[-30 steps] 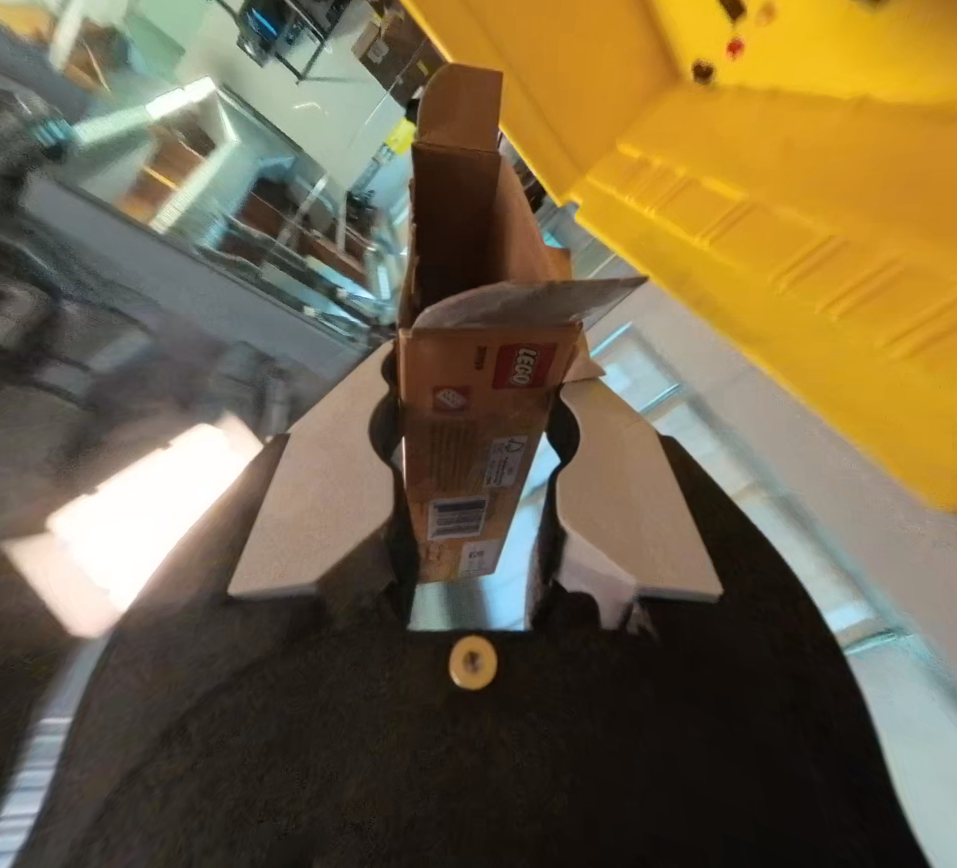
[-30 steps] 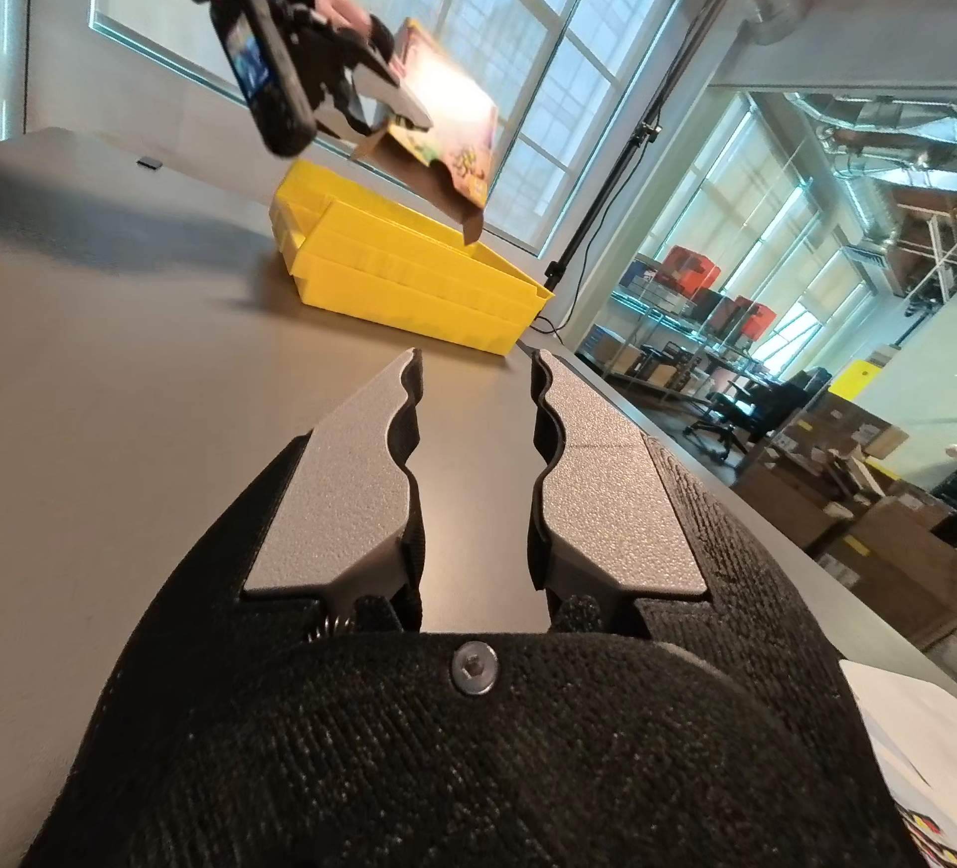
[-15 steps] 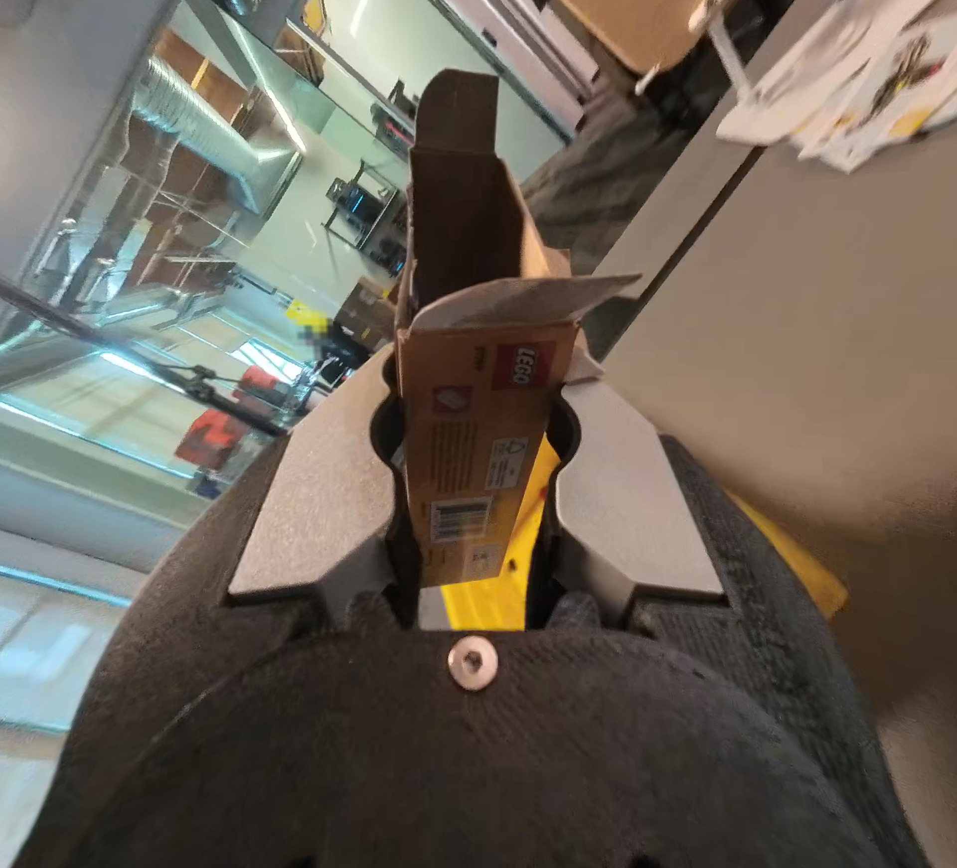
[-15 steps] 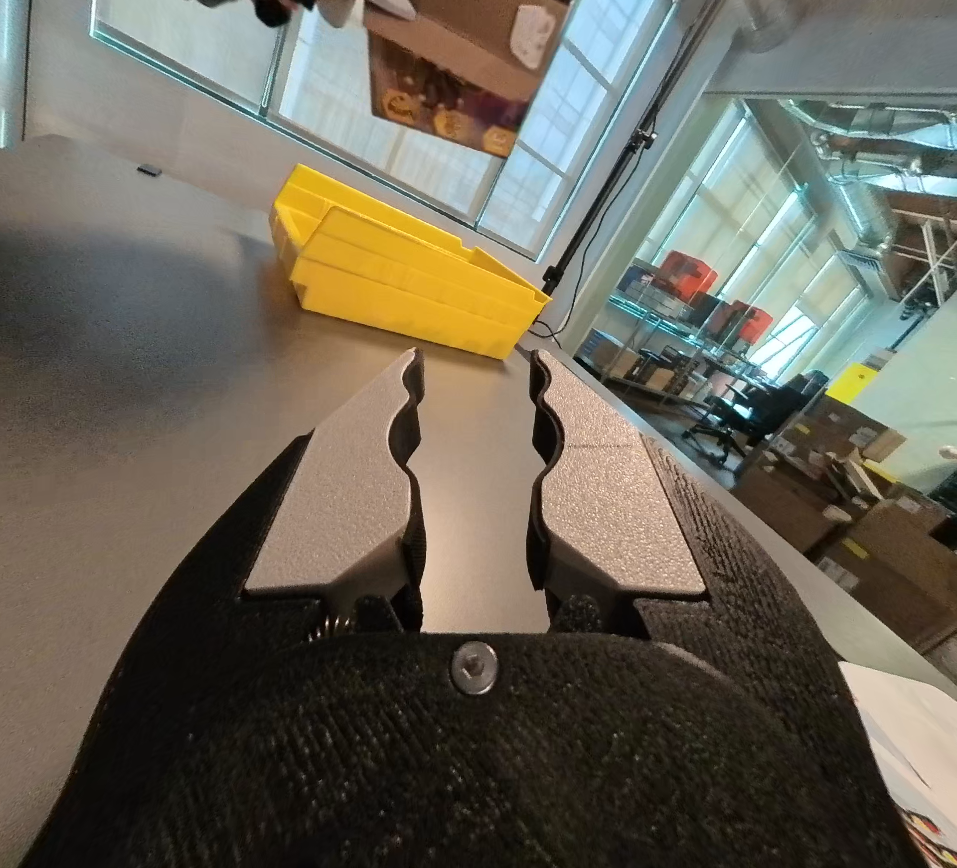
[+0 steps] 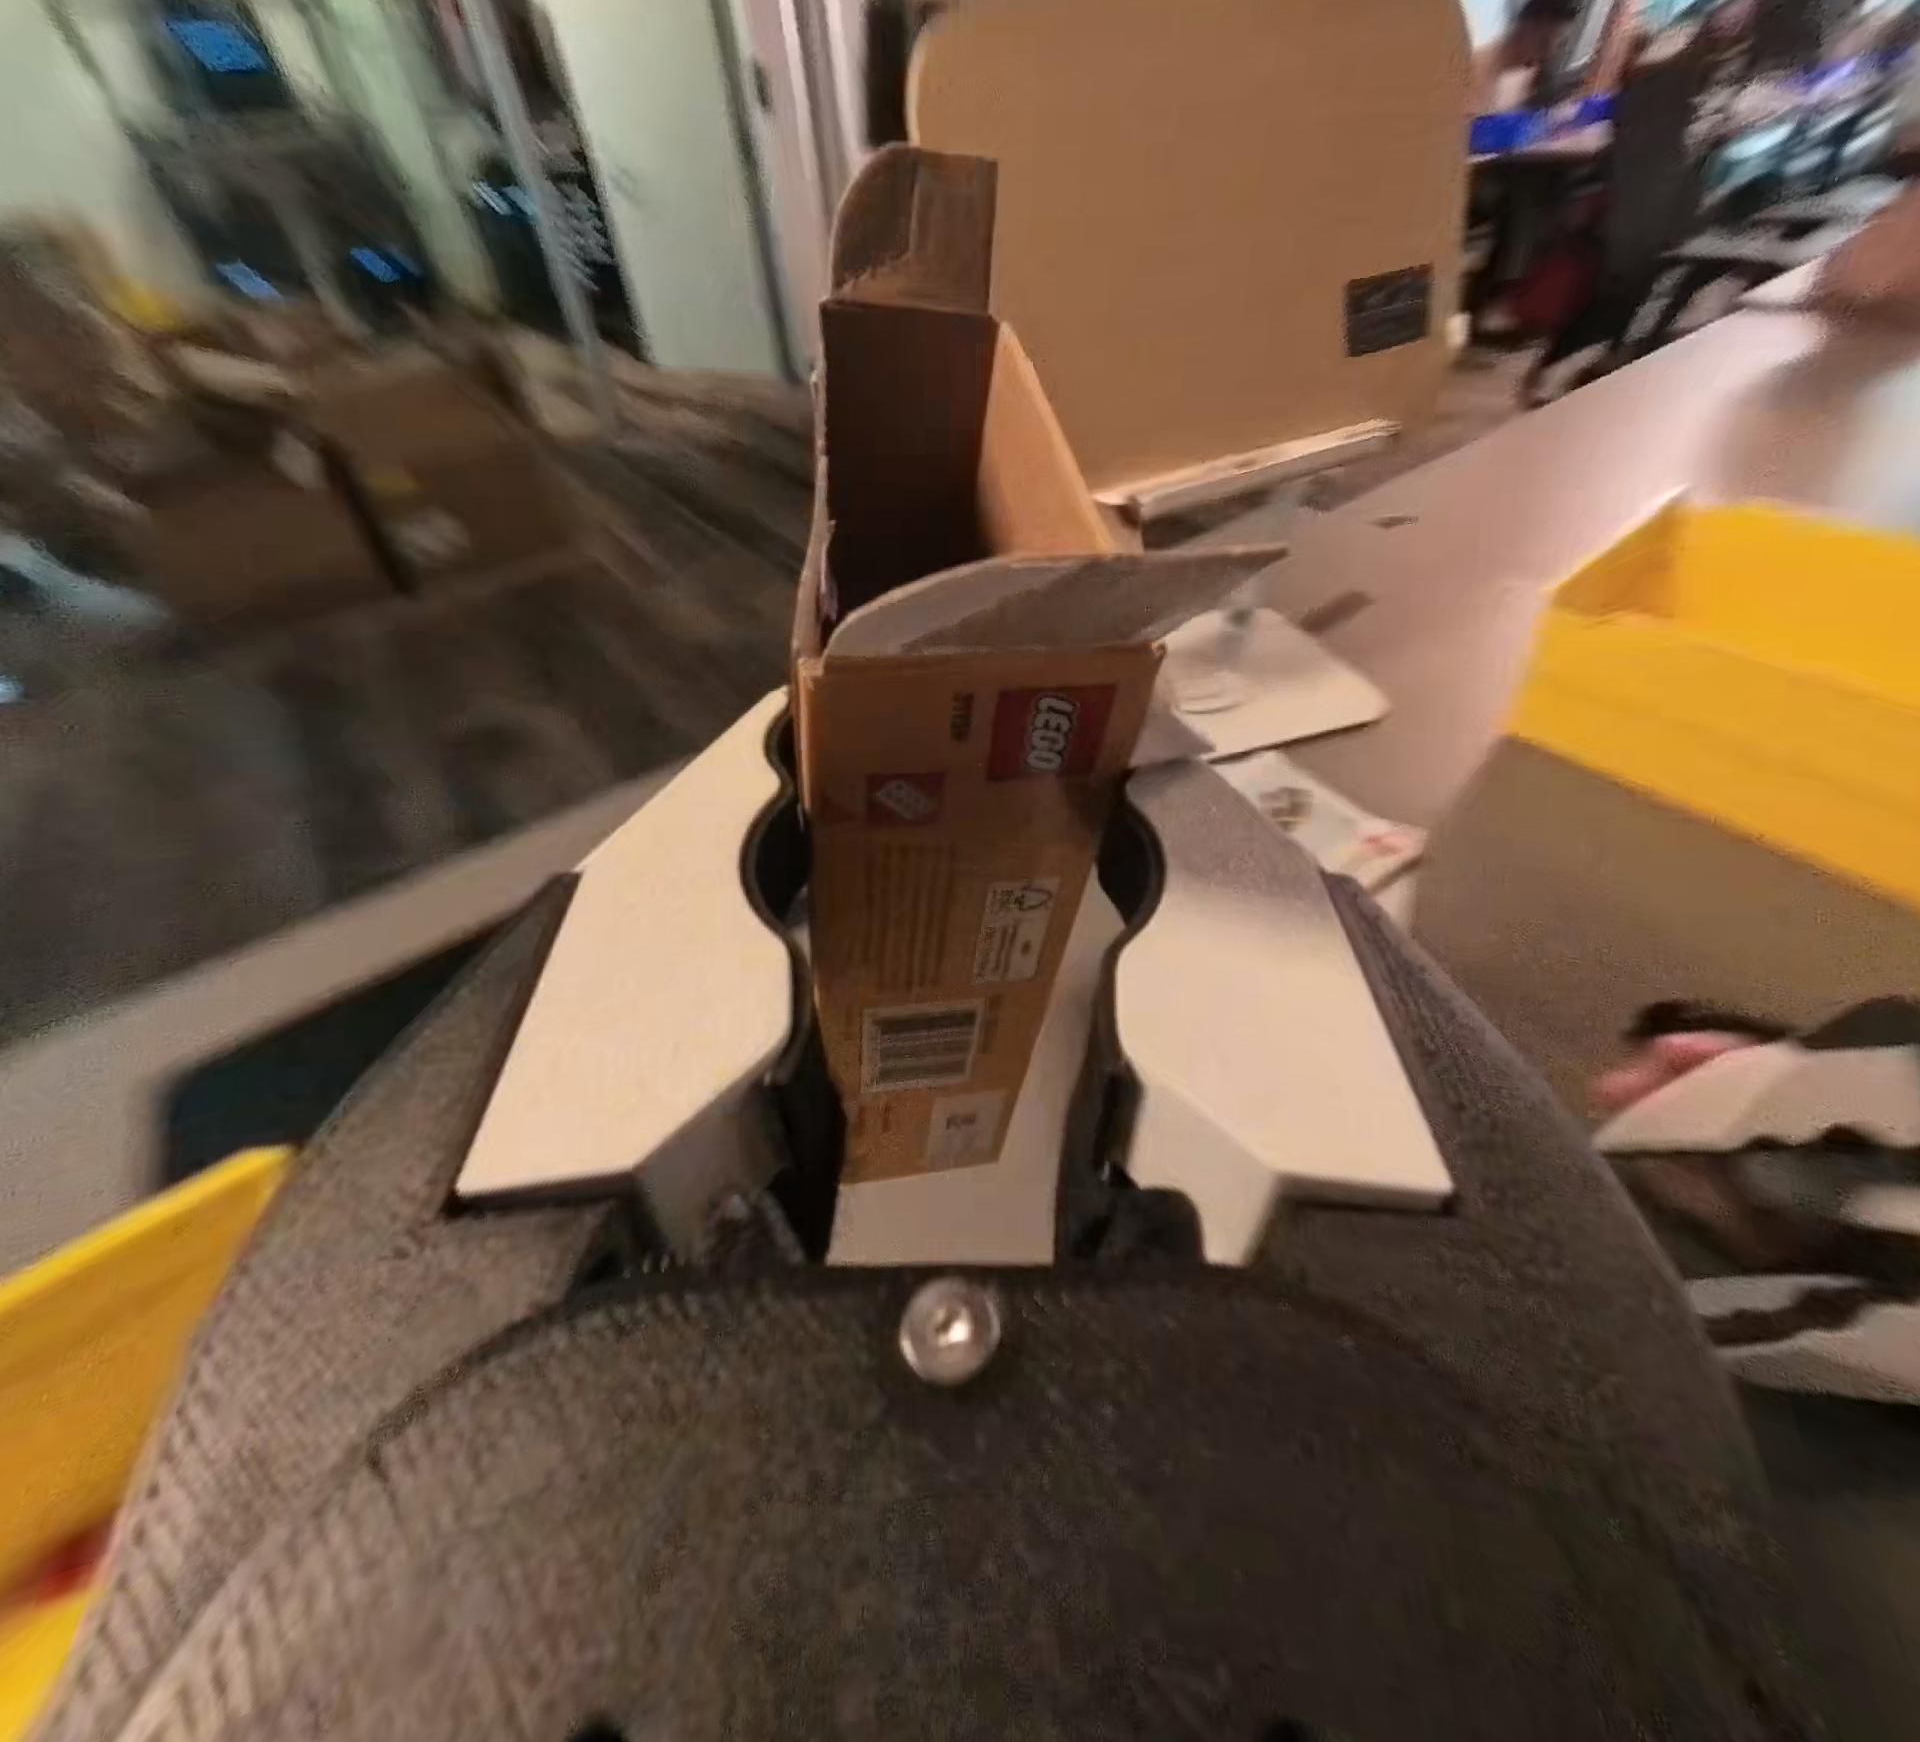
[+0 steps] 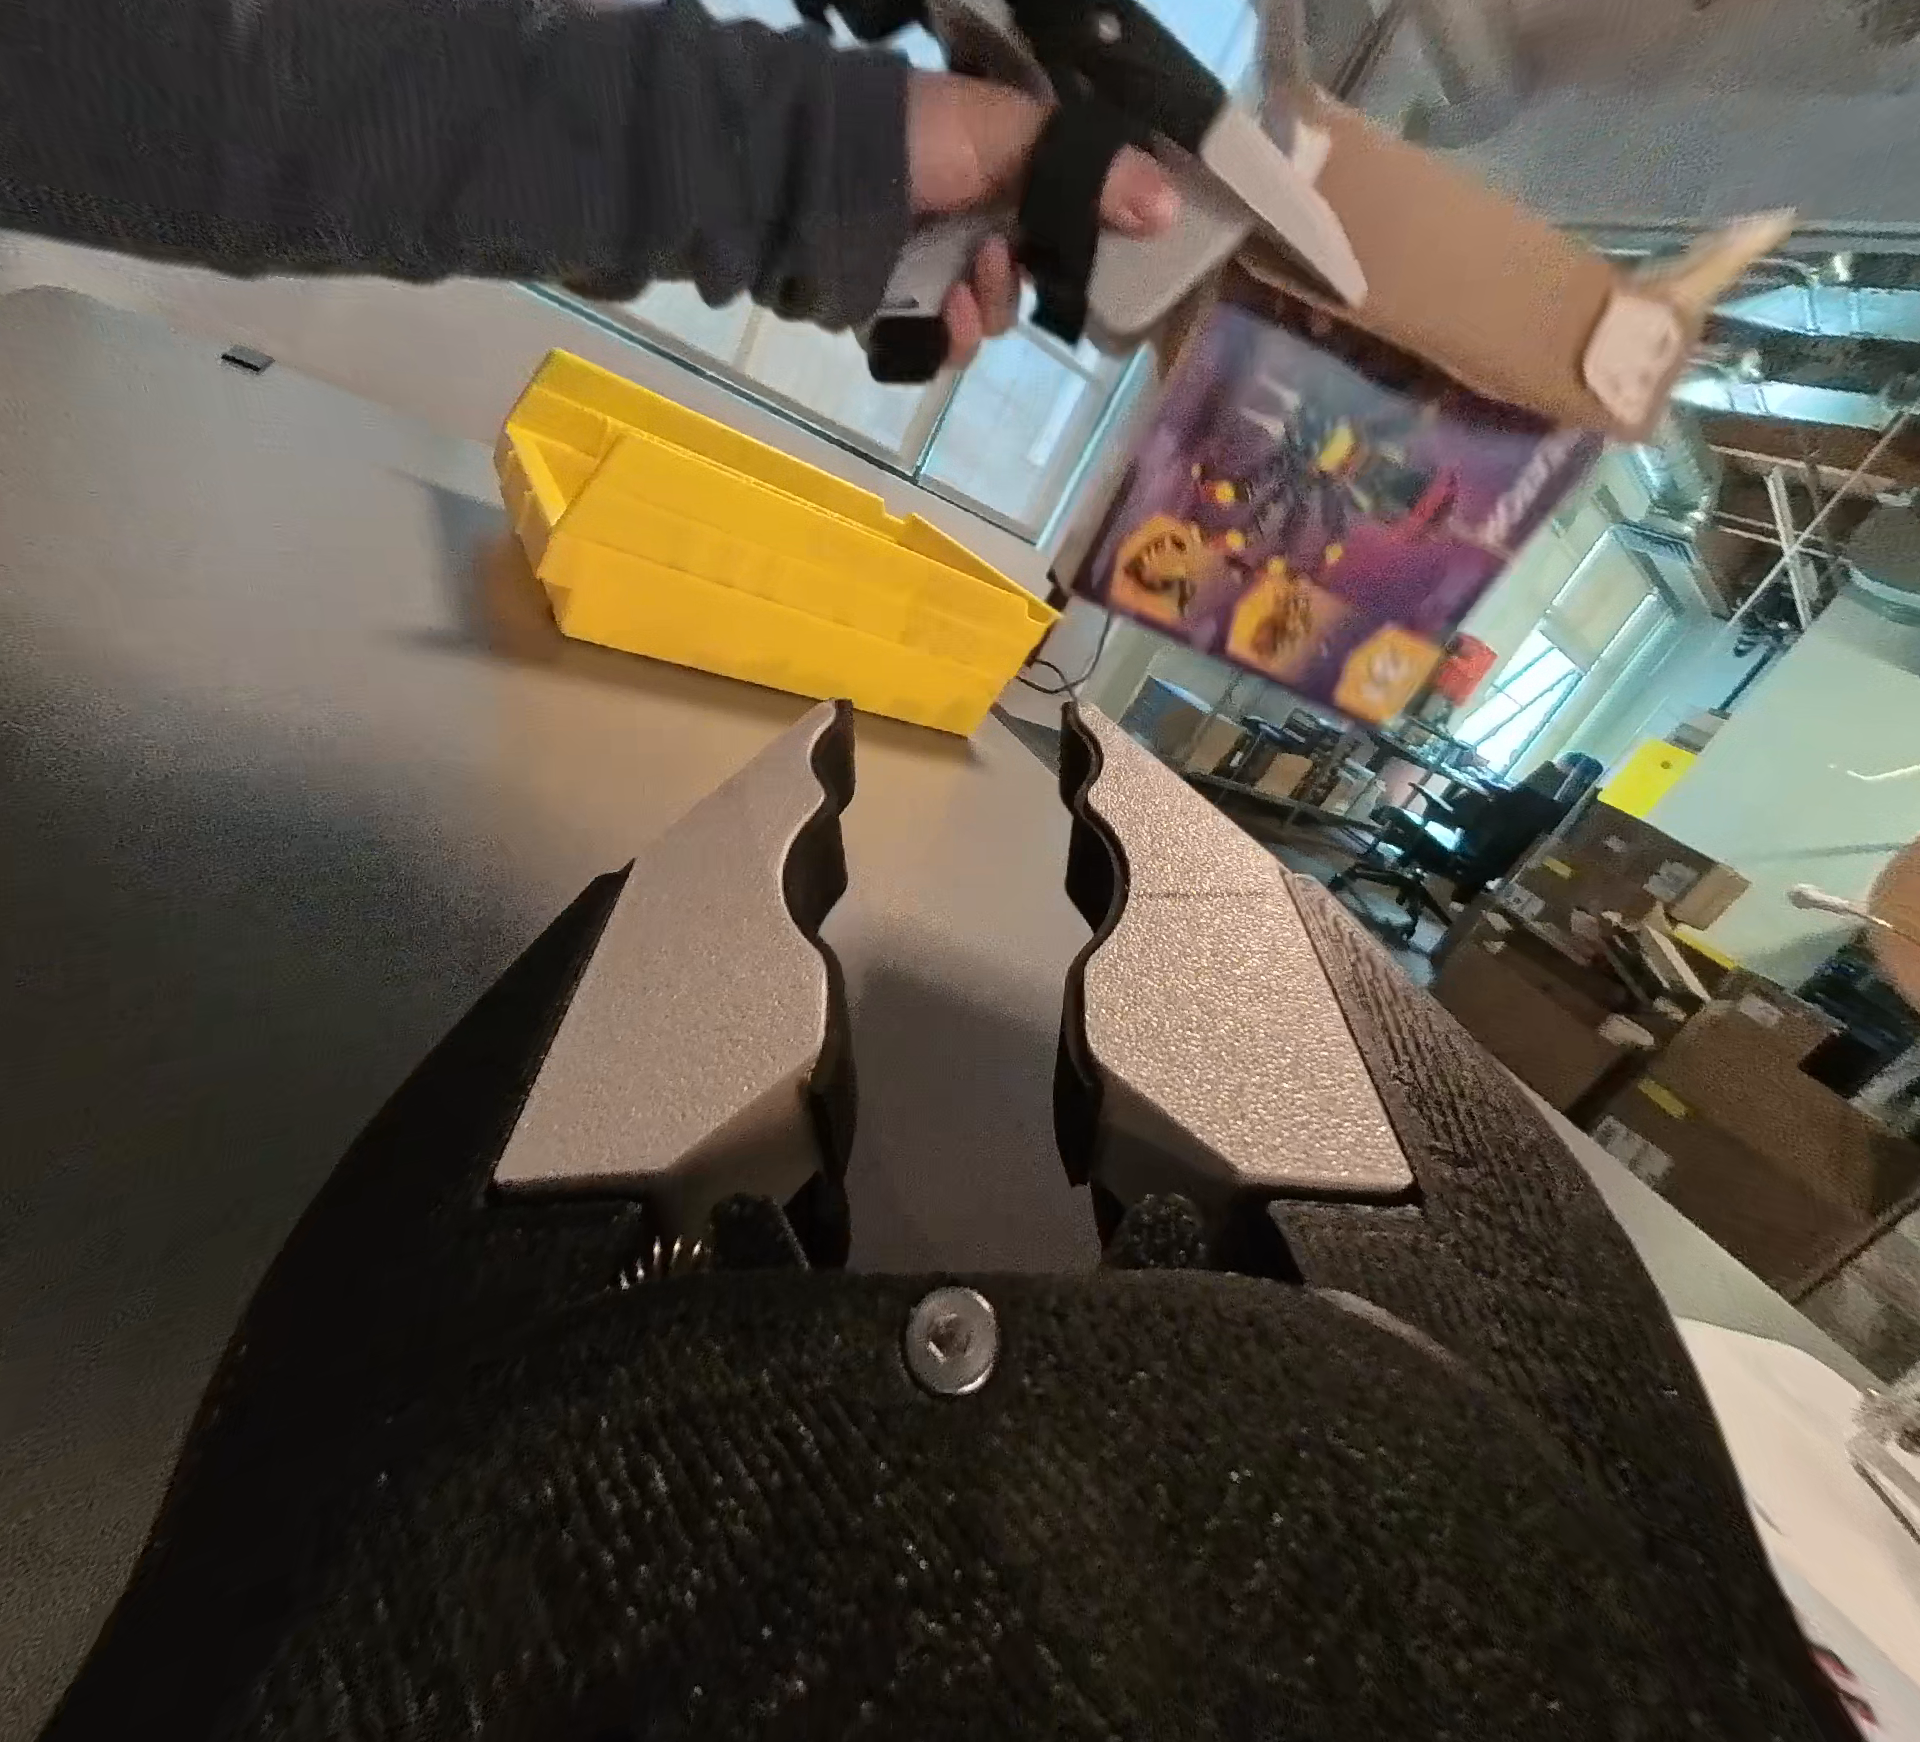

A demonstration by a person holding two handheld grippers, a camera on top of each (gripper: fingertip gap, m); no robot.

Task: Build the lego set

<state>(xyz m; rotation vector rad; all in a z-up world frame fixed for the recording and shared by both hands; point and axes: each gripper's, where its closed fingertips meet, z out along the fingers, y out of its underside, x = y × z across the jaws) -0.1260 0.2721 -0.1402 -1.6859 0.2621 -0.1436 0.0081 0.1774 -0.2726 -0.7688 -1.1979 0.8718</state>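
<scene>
My left gripper (image 5: 961, 757) is shut on an opened cardboard lego box (image 5: 951, 871), gripping its narrow sides. The far end flaps stand open, and I cannot see inside. In the right wrist view the left gripper (image 6: 1283, 186) holds the box (image 6: 1455, 290) in the air at the upper right, above the table, purple printed face downward. My right gripper (image 6: 956, 726) is open and empty, low over the grey table (image 6: 312, 757).
A yellow bin (image 6: 769, 591) sits on the table beyond my right gripper. In the left wrist view yellow bins show at the right (image 5: 1714, 705) and lower left (image 5: 104, 1329). Printed sheets (image 5: 1299, 819) lie near a tan chair back (image 5: 1195, 186). A sleeved arm (image 6: 416, 113) crosses above.
My left gripper has swung the box up from over the yellow bin and across to the right, turning it so the open end points away. My right gripper has not moved.
</scene>
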